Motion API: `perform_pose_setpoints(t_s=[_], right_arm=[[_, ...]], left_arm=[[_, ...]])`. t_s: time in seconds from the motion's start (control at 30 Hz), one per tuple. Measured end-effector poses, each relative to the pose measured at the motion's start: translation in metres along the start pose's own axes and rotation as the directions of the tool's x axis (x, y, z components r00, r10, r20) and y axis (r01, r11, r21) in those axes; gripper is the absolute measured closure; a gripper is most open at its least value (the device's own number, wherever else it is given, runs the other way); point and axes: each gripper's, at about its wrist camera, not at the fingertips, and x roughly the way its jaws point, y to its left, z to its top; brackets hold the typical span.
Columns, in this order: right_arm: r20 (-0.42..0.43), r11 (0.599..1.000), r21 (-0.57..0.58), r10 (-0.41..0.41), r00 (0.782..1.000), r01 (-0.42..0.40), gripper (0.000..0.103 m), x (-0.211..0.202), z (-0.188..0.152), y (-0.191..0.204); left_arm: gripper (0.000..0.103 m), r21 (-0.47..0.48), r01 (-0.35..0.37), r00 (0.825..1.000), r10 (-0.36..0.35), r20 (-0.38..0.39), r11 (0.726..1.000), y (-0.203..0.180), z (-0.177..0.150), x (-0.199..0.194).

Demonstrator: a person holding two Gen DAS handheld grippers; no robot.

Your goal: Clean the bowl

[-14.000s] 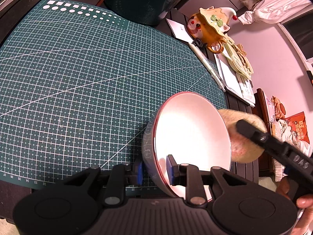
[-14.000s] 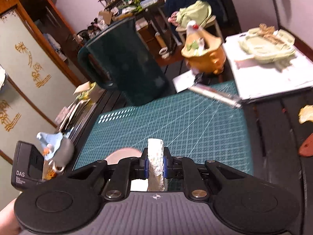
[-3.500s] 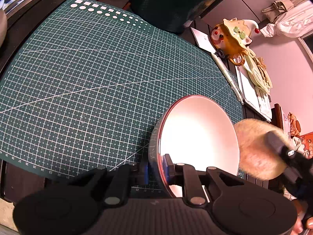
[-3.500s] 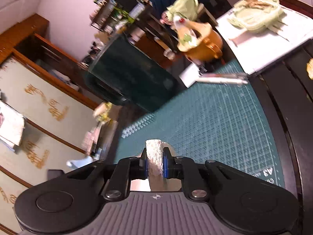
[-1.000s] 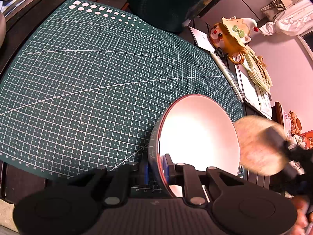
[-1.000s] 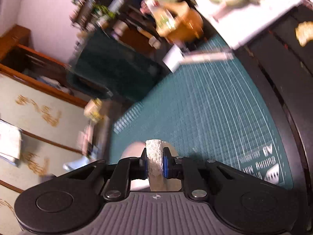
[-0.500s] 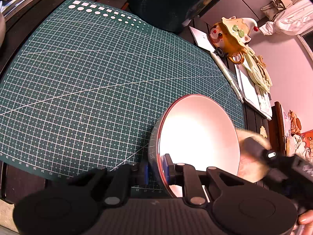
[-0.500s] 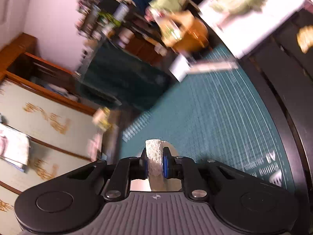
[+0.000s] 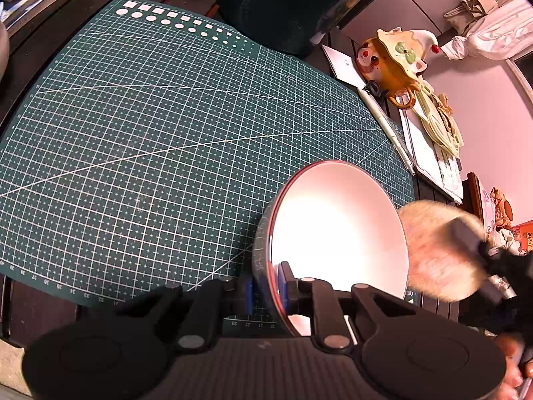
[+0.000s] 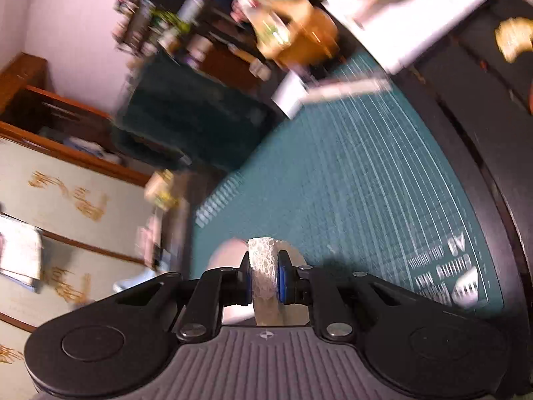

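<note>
White bowl (image 9: 336, 230) is pinched by its rim in left tool (image 9: 266, 291), tilted over cutting mat (image 9: 150, 140). Sponge (image 10: 263, 266) is clamped in right tool (image 10: 263, 273); hard scrubbing could lever the rim loose.

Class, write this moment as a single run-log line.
left gripper: shut on bowl rim, bowl tilted over cutting mat | right gripper: shut on sponge, beside bowl | wiping underway

Glossy bowl (image 9: 336, 226); seemingly rough sponge (image 10: 262, 266)
</note>
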Motion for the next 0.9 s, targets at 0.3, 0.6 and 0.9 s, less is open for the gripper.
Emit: perform_pose_setpoints(t_s=[0.3,0.6,0.9], right_arm=[[-0.03,0.999,0.0,-0.035,0.999,0.035,0.09,0.006,-0.004,-0.005],[-0.005,1.0,-0.006,-0.013,1.0,0.013,0.09,0.002,-0.002,-0.002],[-0.065,0.998,0.026,-0.06,0.996,0.062,0.09,0.018,-0.009,-0.013]], left_arm=[[0.087,0.0,0.001,1.0,-0.001,0.001,1.0,-0.002,-0.001,0.0],[0.087,-0.002,0.001,1.0,-0.001,0.002,1.0,-0.004,-0.004,-0.005],[0.087,-0.008,0.001,1.0,-0.001,0.004,1.0,-0.005,-0.005,-0.006]])
